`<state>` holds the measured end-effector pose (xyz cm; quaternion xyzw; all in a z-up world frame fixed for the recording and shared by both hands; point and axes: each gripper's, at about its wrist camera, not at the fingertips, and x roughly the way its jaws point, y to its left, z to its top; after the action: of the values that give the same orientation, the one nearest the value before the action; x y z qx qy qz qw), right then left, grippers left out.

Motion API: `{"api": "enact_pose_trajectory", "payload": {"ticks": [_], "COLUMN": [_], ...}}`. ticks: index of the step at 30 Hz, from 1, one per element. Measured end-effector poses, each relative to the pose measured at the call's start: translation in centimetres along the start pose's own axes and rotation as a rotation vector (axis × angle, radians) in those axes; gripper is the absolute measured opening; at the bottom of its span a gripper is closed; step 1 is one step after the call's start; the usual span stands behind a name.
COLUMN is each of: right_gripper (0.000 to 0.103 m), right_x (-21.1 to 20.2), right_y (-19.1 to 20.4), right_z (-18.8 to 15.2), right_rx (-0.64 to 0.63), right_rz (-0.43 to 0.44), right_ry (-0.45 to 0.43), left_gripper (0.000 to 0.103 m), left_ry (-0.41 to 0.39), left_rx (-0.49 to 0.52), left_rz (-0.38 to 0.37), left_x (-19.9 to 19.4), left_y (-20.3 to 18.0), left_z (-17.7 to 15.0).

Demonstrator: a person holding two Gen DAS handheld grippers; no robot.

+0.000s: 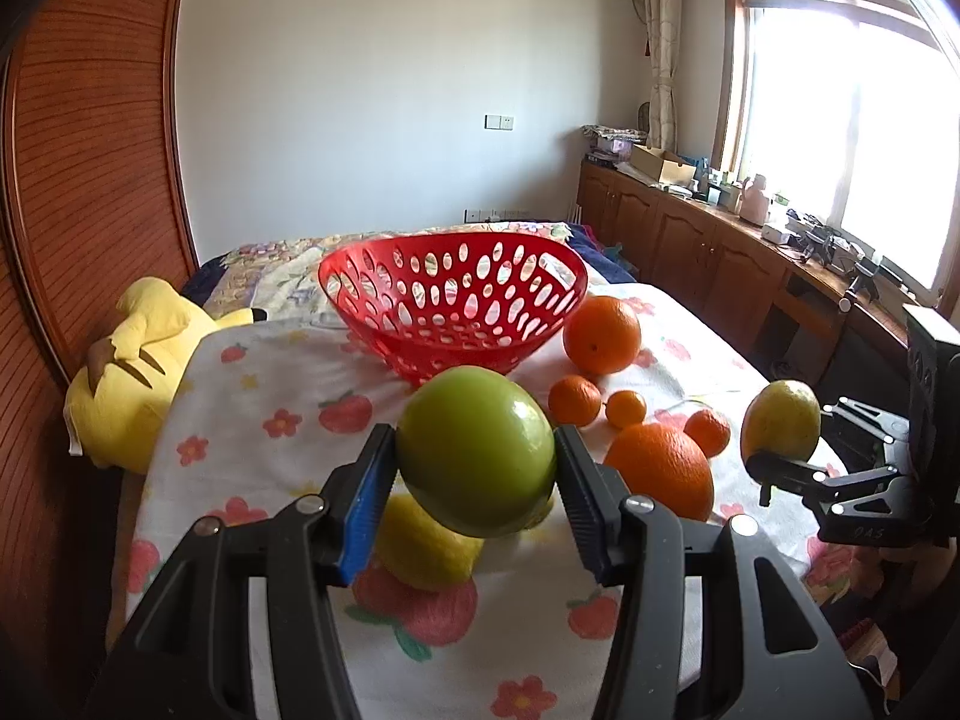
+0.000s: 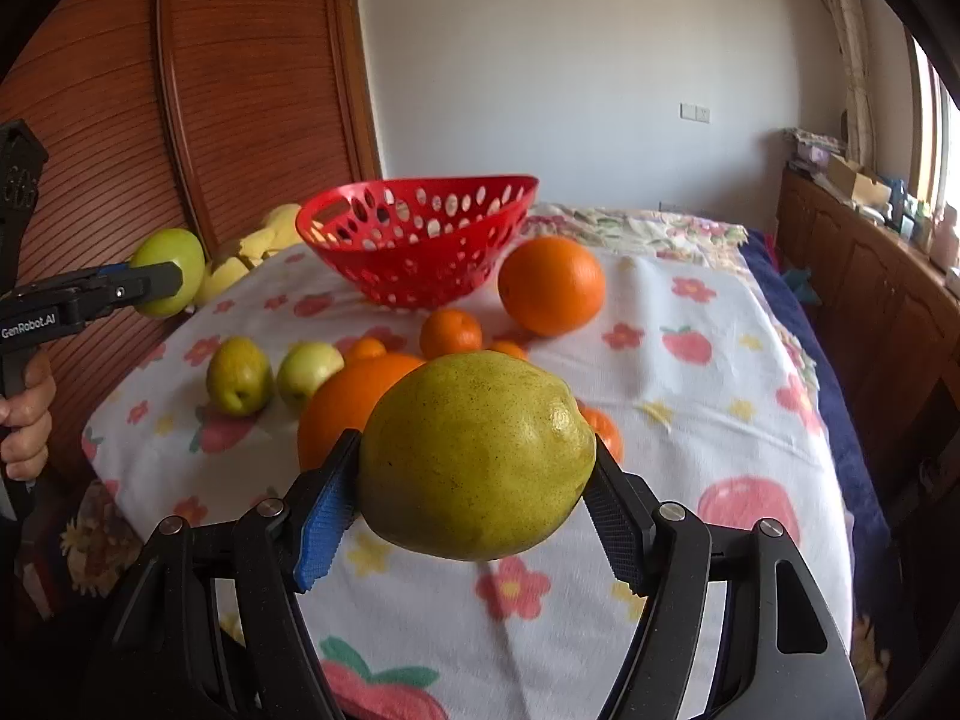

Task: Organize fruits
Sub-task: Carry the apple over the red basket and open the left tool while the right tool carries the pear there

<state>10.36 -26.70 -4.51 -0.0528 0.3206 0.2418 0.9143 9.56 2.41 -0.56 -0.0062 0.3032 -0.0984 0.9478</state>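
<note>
My left gripper (image 1: pixel 475 468) is shut on a green apple (image 1: pixel 475 450) and holds it above the cloth, short of the empty red basket (image 1: pixel 450 300). My right gripper (image 2: pixel 477 480) is shut on a yellow-green pear (image 2: pixel 477 456), also lifted; it shows at the right of the left wrist view (image 1: pixel 780 429). On the cloth lie two large oranges (image 2: pixel 551 285) (image 2: pixel 354 396), several small tangerines (image 2: pixel 450 333), a yellow-green pear (image 2: pixel 239 375) and a pale green apple (image 2: pixel 309 372). The left gripper with its apple shows at the left of the right wrist view (image 2: pixel 171 279).
The fruit lies on a flowered cloth (image 2: pixel 690 396) over a bed. A yellow plush toy (image 1: pixel 135 372) lies at the left by the wooden headboard (image 1: pixel 84 180). A wooden cabinet (image 1: pixel 720 252) with clutter runs along the right under the window.
</note>
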Motion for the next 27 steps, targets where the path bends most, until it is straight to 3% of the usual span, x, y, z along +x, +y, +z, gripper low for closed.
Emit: {"api": "enact_pose_trajectory", "payload": {"ticks": [13,27], "right_gripper": [0.073,0.073], "right_x": [1.8,8.1], "right_y": [0.4,0.8], "right_z": [6.5,14.2], "right_rx": [-0.082,-0.174], "right_rz": [0.027,0.084], "right_ry": [-0.043,-0.029], "left_gripper": [0.053,0.053], "left_ry": [0.006,0.078], "left_rx": [0.006,0.030], "left_rz": [-0.004,0.008], "left_x": [3.8,11.2], "left_y": [1.5,2.7], "left_z": [3.7,7.7]}}
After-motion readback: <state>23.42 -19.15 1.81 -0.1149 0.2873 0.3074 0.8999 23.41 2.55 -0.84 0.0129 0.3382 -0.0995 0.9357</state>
